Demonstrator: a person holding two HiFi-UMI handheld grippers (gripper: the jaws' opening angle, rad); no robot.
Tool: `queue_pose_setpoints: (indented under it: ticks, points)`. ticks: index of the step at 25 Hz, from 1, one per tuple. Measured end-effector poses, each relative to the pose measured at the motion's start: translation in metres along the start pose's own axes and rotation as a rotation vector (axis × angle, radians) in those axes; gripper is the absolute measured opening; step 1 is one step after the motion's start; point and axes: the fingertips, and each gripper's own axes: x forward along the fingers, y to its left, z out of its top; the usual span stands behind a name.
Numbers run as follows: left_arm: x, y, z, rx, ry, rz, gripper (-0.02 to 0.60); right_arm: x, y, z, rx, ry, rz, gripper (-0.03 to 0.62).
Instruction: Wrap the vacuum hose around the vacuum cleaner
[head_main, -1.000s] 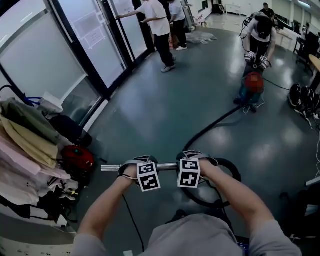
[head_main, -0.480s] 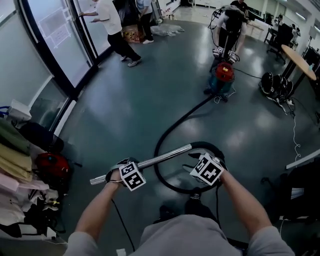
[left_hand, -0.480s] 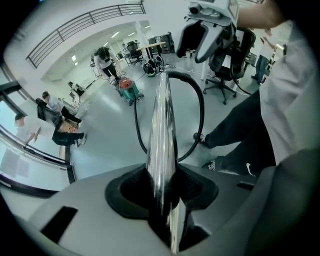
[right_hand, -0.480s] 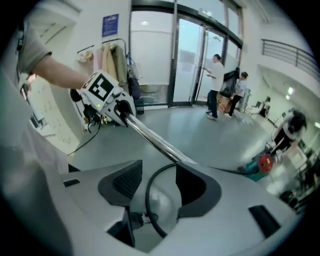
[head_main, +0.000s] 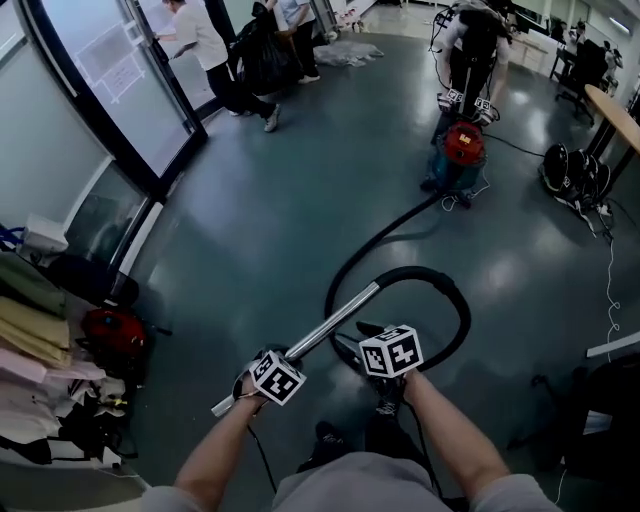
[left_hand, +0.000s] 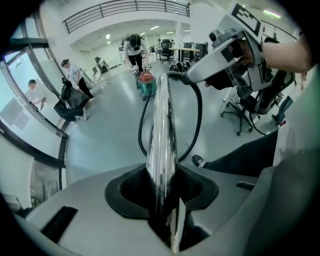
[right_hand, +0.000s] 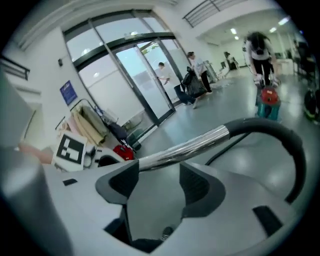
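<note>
My left gripper (head_main: 256, 386) is shut on the near end of the chrome wand tube (head_main: 335, 320), which slopes away to the upper right. In the left gripper view the tube (left_hand: 161, 150) runs straight out between the pads. A black hose (head_main: 455, 300) loops from the tube's far end, then trails across the floor to the red and teal vacuum cleaner (head_main: 462, 148). Beside the tube's middle, my right gripper (head_main: 380, 348) is open; its jaws have just been opening. In the right gripper view nothing lies between the pads (right_hand: 196, 184), and the tube (right_hand: 190, 146) crosses beyond their tips.
A person with grippers bends over the far vacuum cleaner. Other people stand by the glass doors (head_main: 120, 80) at the back left. A clothes rack (head_main: 40, 330) and a red canister (head_main: 112, 335) stand at the left. Office chairs and cables (head_main: 575, 175) are at the right.
The tube has swung from level to sloping away. My left gripper has come down and nearer to me. The right gripper has left the tube and moved beside its middle.
</note>
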Motion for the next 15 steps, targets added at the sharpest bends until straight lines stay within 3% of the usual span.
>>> queue_pose_setpoints:
  ticks: [1,3,7,12,15]
  points:
    - [0.006,-0.007,0.008,-0.027,-0.001,-0.01,0.16,0.005,-0.01,0.004,0.057,-0.013,0.009,0.261]
    - [0.017,-0.02,0.021,-0.073,-0.002,-0.028,0.16,0.015,-0.03,0.006,0.156,-0.034,0.018,0.305]
    - [0.034,-0.033,0.043,-0.128,0.0,-0.021,0.16,0.03,-0.067,0.0,0.372,-0.067,0.011,0.35]
    - [0.051,-0.062,0.061,-0.208,-0.003,-0.057,0.16,0.053,-0.105,-0.013,0.689,-0.119,0.008,0.35]
    - [0.053,-0.079,0.069,-0.211,-0.019,-0.089,0.16,0.063,-0.112,-0.012,0.75,-0.173,0.039,0.348]
